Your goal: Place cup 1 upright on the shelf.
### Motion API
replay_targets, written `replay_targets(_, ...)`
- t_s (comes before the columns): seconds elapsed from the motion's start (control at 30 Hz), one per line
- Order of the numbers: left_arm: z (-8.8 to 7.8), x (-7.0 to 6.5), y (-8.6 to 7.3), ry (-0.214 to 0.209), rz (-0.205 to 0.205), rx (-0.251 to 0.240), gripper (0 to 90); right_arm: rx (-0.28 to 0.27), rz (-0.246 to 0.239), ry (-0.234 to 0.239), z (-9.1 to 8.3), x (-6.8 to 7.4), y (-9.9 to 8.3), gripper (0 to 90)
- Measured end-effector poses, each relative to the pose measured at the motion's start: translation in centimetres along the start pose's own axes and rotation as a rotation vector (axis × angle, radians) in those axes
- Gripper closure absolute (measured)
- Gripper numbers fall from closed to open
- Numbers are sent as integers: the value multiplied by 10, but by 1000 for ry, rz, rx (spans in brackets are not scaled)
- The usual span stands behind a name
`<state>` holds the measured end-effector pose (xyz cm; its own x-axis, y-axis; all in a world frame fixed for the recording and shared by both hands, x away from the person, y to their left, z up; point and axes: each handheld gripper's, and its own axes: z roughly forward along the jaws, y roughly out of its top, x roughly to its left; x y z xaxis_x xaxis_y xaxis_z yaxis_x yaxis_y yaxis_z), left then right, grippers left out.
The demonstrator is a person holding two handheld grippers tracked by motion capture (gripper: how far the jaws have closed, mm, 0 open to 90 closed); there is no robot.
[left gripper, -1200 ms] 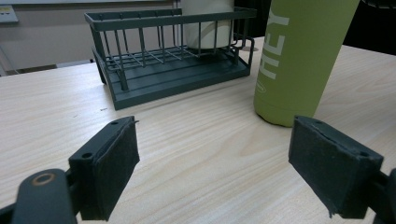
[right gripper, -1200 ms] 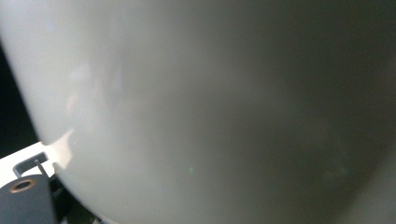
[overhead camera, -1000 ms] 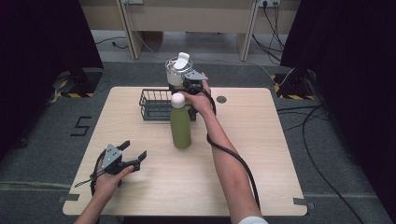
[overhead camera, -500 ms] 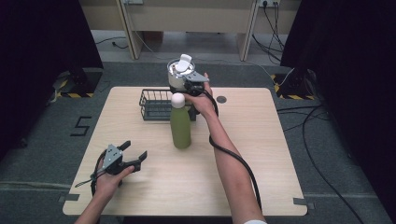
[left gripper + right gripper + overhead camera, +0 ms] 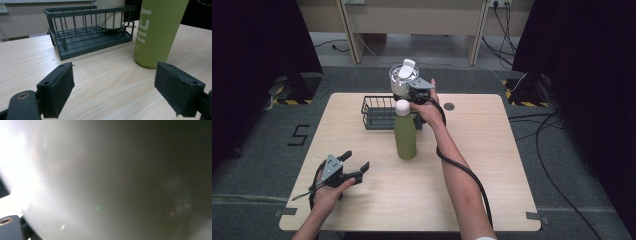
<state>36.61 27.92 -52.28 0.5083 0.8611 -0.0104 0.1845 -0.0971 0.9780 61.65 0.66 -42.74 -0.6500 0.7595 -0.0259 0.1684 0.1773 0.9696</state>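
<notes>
My left hand [image 5: 328, 192] sits low and near me, holding the left gripper [image 5: 357, 167] — its jaws are spread wide, with its dark pads [image 5: 62, 87] far apart and nothing between them. My right arm [image 5: 462, 185] reaches far forward, almost straight. My right hand [image 5: 428, 111] holds the right gripper [image 5: 414, 91] up high — I cannot tell how its jaws stand.
</notes>
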Motion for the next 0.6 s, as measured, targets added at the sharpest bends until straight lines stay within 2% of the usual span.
replay_targets(0.6, 0, 0, 1, 1, 1, -4, 151, 2, -9, 10, -7, -1, -1, 53)
